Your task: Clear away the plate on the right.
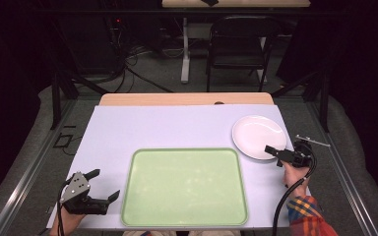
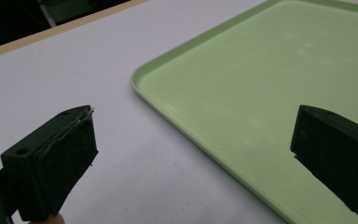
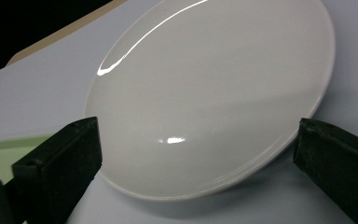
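In the high view the left gripper [image 1: 103,186] sits at the lower left of the frame, over the white bench [image 1: 177,128] just beside the left rim of the green tray [image 1: 184,216]. Its jaws are spread wide and released, one toward the tray's lower left corner, the other farther up the frame, with nothing between them. In the left gripper view the left gripper [image 2: 193,154] looks across the tray [image 2: 261,93]: one jaw hangs over bare bench at the lower left of the frame, the other over the tray's floor at the lower right, and the tray's rounded corner lies in the gap.

The tray lies flat in the lower middle of the high view, its long axis running left to right across the frame and its near edge close to the bench's near edge. Bare bench stretches along its left side and across the whole upper band above it.

At the right of the high view a hand in a plaid sleeve [image 1: 307,216] holds the right gripper [image 1: 274,155], which points toward the upper left of the frame at the near rim of the white plate [image 1: 256,132]. In the right gripper view the right gripper [image 3: 196,154] has its jaws wide apart, one at each lower corner of the frame, flanking the near rim of the plate [image 3: 214,79] without gripping it. The plate is round, rests flat, and lies just beside the tray's upper right corner, close to the bench's right edge.

Farther up the frame stand a wooden strip [image 1: 187,99] along the bench's far edge and a dark chair [image 1: 238,44] on the floor.
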A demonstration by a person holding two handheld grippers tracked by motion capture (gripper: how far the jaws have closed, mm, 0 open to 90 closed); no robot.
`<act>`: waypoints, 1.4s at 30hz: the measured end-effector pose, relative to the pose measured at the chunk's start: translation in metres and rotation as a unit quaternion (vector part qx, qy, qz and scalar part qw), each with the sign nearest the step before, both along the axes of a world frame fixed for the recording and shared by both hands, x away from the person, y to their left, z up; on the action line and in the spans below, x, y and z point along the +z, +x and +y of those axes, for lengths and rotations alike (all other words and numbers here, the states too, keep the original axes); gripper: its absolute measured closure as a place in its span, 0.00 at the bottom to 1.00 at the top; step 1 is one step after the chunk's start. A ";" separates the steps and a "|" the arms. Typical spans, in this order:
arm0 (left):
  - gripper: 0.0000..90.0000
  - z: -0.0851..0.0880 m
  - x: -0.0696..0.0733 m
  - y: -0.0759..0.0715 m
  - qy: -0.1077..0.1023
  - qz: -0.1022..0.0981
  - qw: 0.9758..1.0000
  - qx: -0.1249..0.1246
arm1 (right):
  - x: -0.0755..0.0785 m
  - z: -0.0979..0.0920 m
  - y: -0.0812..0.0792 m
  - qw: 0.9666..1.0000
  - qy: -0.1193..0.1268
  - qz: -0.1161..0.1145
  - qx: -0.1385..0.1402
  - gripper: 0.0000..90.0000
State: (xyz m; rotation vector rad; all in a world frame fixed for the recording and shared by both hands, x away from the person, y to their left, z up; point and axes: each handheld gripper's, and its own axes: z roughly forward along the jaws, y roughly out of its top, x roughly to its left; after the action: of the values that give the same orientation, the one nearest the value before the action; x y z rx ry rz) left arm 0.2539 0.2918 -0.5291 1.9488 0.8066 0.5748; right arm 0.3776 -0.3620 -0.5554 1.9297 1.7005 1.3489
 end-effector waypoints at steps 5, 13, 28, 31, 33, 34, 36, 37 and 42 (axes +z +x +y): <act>0.00 0.000 0.000 0.000 0.000 0.000 1.000 0.001 | -0.003 -0.005 0.004 0.999 0.020 0.011 -0.027 0.07; 0.00 0.001 0.000 -0.001 0.000 -0.003 1.000 0.005 | -0.009 -0.011 0.010 0.995 0.044 0.020 -0.082 0.28; 0.00 0.001 0.001 -0.001 -0.001 -0.007 1.000 0.010 | -0.011 -0.015 0.015 0.984 0.066 0.042 -0.163 0.63; 0.00 0.001 0.001 -0.001 -0.002 -0.007 1.000 0.011 | -0.012 -0.015 0.015 0.982 0.062 0.046 -0.171 0.69; 0.00 0.001 0.001 -0.001 -0.002 -0.008 1.000 0.010 | -0.012 -0.015 0.015 0.981 0.059 0.047 -0.180 0.75; 0.00 0.001 0.001 -0.001 0.001 -0.006 1.000 0.010 | -0.013 -0.015 0.015 0.979 0.059 0.049 -0.187 0.80; 0.00 0.001 0.001 -0.001 0.000 -0.006 1.000 0.011 | -0.014 -0.015 0.015 0.978 0.058 0.050 -0.192 0.82; 0.00 0.001 0.001 -0.001 -0.001 -0.006 1.000 0.011 | -0.014 -0.016 0.014 0.978 0.061 0.049 -0.194 0.83; 0.00 0.001 0.001 -0.001 -0.002 -0.007 1.000 0.010 | -0.014 -0.015 0.014 0.976 0.066 0.049 -0.204 0.85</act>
State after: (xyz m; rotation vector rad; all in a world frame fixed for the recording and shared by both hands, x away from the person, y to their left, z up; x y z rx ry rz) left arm 0.2527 0.2926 -0.5278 1.9332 0.8180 0.5984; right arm 0.3918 -0.3768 -0.5691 2.2926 1.1807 1.2486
